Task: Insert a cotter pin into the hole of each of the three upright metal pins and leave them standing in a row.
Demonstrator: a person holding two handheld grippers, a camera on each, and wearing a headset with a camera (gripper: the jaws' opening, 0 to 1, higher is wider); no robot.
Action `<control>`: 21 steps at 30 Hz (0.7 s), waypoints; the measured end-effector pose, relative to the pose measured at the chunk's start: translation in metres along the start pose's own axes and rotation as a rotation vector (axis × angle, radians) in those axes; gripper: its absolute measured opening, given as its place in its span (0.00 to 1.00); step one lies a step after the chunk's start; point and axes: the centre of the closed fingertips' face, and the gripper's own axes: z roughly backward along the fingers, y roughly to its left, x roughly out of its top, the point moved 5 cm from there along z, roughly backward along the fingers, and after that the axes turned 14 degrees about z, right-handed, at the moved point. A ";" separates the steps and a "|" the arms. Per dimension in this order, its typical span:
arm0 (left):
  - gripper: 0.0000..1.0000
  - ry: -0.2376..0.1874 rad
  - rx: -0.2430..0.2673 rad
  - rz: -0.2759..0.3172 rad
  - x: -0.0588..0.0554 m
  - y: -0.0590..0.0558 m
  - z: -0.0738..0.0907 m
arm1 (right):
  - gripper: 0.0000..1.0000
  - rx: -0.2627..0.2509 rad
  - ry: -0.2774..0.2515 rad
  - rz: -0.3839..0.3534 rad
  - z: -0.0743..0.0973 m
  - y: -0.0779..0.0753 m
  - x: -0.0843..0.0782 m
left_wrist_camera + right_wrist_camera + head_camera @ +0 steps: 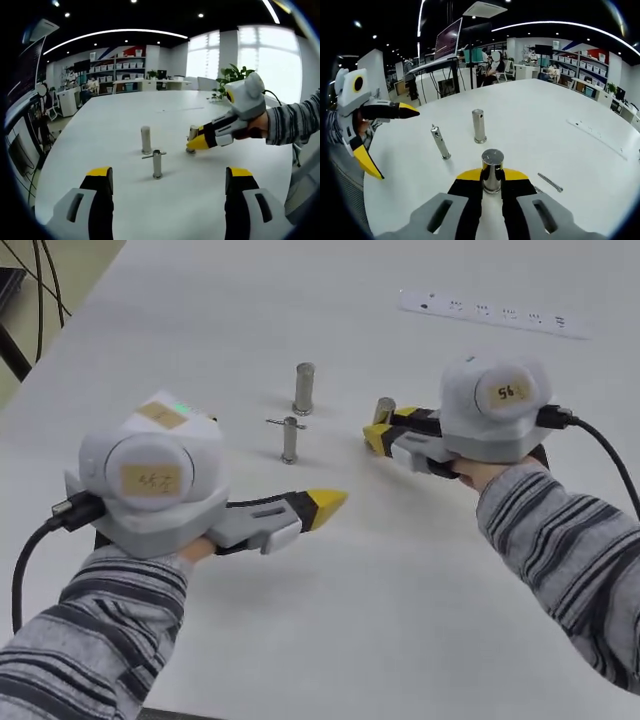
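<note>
- The right gripper (pixel 491 176) is clamped on one upright metal pin (pixel 492 167).
- The left gripper (pixel 169 173) has its jaws apart, with the cotter-fitted pin (pixel 157 164) and the bare pin (pixel 145 139) standing just ahead.
- A loose cotter pin (pixel 550 182) lies beside the right gripper.

In the head view the pin (pixel 385 408) at centre right shows just its top; the rest is hidden behind the right tongs (pixel 378 440). In the right gripper view, low centre, its foot is buried between the yellow tips clamped on it, so where it meets the surface (pixel 545 130) cannot be seen. The left tongs (pixel 325 502) show one yellow tip in the head view; the other jaw is hidden beneath it. The cotter pin (pixel 550 182), lower right of the right gripper view, is too small to make out its ends. Cables (pixel 45 280) at upper left of the head view are cut by the edge. The label (pixel 152 478) on the left tongs' housing is blurred.
</note>
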 end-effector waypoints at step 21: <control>0.91 0.014 -0.026 0.005 -0.003 -0.006 -0.002 | 0.08 0.014 0.007 0.002 0.033 0.044 -0.013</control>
